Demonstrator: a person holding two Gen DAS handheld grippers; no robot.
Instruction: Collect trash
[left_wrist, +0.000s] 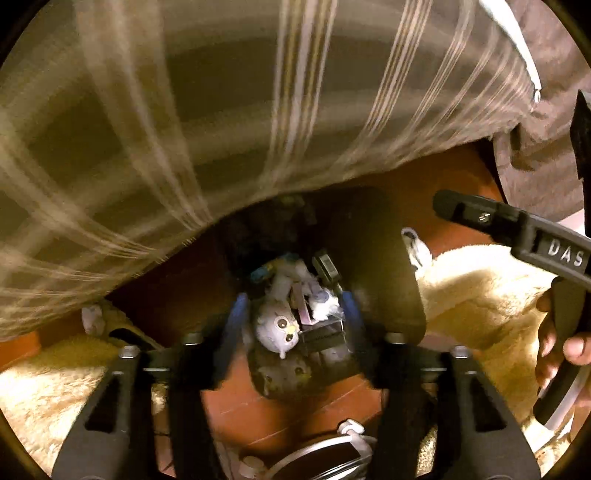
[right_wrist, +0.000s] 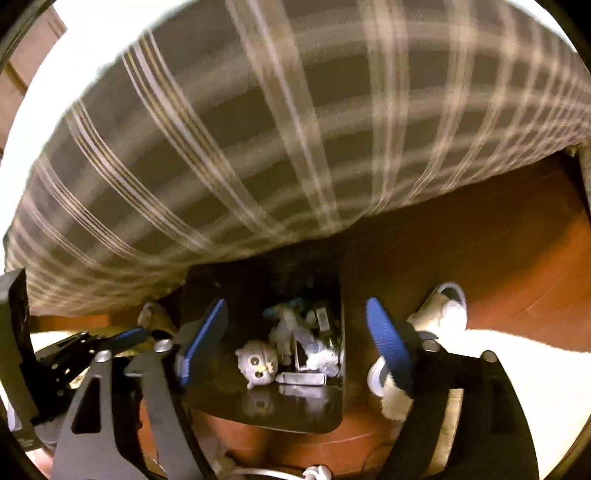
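A: Item one, left gripper (left_wrist: 293, 314)?
B: Jaws apart, blue pads either side of the view, nothing pressed between them. Directly below the gap sits a black bin (left_wrist: 384, 266).

A: Contents of the bin?
B: Nearest the jaws, a small white owl toy (left_wrist: 279, 330). Just beyond it, crumpled white wrappers and paper (left_wrist: 314, 295), and a dark packet bearing a barcode (left_wrist: 325, 267). Deeper items are too dark to tell.

A: Item two, right gripper (right_wrist: 295, 347)?
B: Jaws wide, empty. The same bin (right_wrist: 332, 413) lies between and beyond the pads, the owl (right_wrist: 258, 363) closer to the left pad, a flat pale carton (right_wrist: 301, 378) beside it.

A: Outside the right pad?
B: A white slipper (right_wrist: 443, 306) on the red-brown floor (right_wrist: 498, 258), at the edge of a cream shaggy rug (right_wrist: 517, 343).

A: Farthest?
B: A checked bedcover (right_wrist: 277, 129), hanging over the far side of the bin. In the left wrist view, the right gripper's body (left_wrist: 517, 229) enters from the right, a hand (left_wrist: 561, 339) around its handle.
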